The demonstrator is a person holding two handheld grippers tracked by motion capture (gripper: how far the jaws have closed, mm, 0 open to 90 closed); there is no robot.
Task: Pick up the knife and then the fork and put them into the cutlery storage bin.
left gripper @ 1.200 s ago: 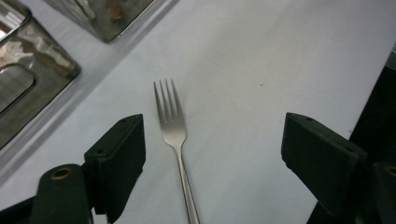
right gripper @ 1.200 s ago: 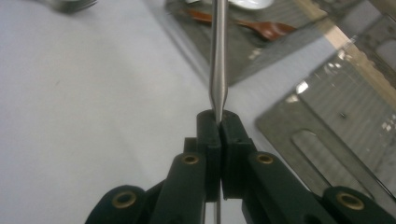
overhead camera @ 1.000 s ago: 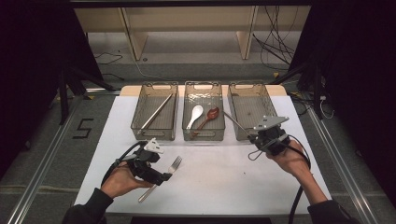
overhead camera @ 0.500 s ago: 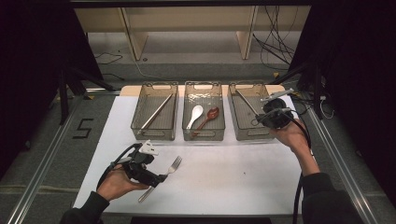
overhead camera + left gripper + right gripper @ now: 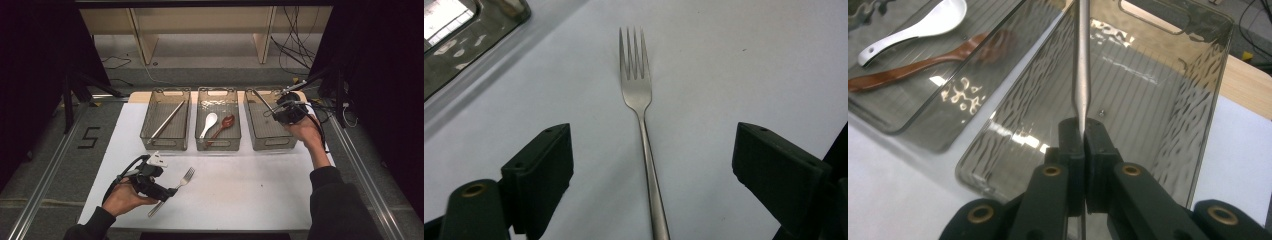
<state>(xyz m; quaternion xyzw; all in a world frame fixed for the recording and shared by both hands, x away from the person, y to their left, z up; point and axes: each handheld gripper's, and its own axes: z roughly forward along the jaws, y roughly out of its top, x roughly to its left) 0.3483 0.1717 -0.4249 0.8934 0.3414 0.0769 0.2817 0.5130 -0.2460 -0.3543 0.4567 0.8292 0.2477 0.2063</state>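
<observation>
Right gripper [image 5: 1081,142] clamped on a thin metal utensil [image 5: 1081,60], probably a knife, blade end out of view, held above the right bin [image 5: 260,135]. Lower it lengthwise before releasing, clear of the walls. Left gripper [image 5: 649,165] open astride the fork [image 5: 640,115], left of that bin on the table; center on the handle.

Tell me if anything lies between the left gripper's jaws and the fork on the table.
Nothing visible does. The left gripper is open, its jaws either side of the fork, whose handle runs between them on the bare white table. The nearest bin sits off to one side.
</observation>
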